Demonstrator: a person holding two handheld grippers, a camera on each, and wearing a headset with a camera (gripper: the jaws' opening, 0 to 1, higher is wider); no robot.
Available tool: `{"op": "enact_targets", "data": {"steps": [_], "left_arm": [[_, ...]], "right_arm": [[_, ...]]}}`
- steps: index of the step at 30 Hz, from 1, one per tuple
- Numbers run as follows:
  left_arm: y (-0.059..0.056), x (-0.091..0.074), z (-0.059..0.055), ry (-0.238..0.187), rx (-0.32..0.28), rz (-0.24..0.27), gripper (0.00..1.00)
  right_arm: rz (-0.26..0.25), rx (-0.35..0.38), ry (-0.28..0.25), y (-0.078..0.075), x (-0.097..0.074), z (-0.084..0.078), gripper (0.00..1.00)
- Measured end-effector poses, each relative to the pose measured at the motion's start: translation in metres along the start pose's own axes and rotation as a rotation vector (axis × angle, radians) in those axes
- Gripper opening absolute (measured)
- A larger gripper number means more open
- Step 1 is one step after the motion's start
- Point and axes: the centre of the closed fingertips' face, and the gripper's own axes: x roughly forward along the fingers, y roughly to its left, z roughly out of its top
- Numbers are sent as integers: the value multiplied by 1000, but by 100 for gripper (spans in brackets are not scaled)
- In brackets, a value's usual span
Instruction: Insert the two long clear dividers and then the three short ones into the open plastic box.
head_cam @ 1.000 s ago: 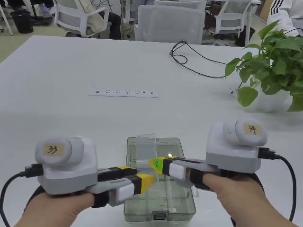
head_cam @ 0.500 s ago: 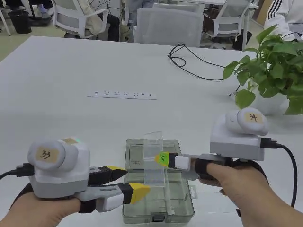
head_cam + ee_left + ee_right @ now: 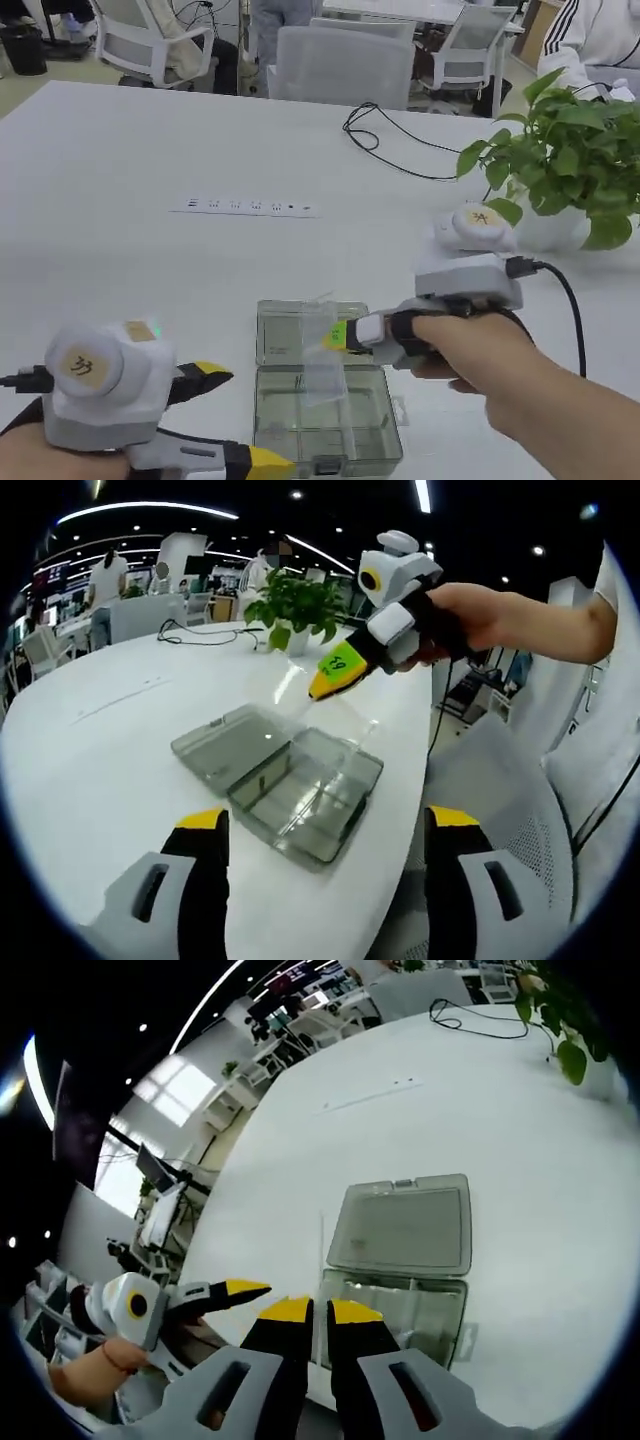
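1. Your right gripper (image 3: 338,337): centre right of the head view, in your hand; jaws nearly closed on a clear divider (image 3: 322,370), pinched at its upper edge
2. Clear divider: hangs from those jaws over the open plastic box (image 3: 325,425), across the seam between base and lid in the head view; in the right gripper view it is a thin edge-on line rising between the yellow tips; whether its lower edge touches the box you cannot tell
3. Open plastic box: smoky clear, lower centre of the head view, on the white table (image 3: 120,160); lid (image 3: 285,330) folded flat, above the base in the frame; latch at the bottom edge of the frame; in the left gripper view a thin line runs lengthwise inside the base, and you cannot tell whether it is a seated divider
4. Your left gripper (image 3: 238,418): lower left corner of the head view; jaws spread wide with nothing between them, near the box's left edge; in its own view the two yellow-tipped jaws rise from the bottom either side of the box
5. One power strip (image 3: 250,207): white, flat, left of centre in the head view, well apart from the box
6. One black cable (image 3: 395,135): looped on the table, upper centre
7. One potted plant (image 3: 555,165): green leaves, white pot, upper right
8. Several office chairs (image 3: 340,60): along the table's far edge, top of the frame
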Motion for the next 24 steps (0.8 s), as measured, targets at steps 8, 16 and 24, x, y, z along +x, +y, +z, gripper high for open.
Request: {"op": "enact_targets", "data": {"steps": [8, 16, 24], "left_arm": [[-1, 2, -11, 28, 45, -20, 90], [-1, 4, -19, 37, 77, -38, 94], [2, 2, -22, 33, 81, -54, 95]], "right_arm": [[-48, 56, 66, -7, 6, -11, 7], [-123, 85, 125, -16, 10, -24, 7], [-166, 114, 178, -19, 20, -36, 7]]}}
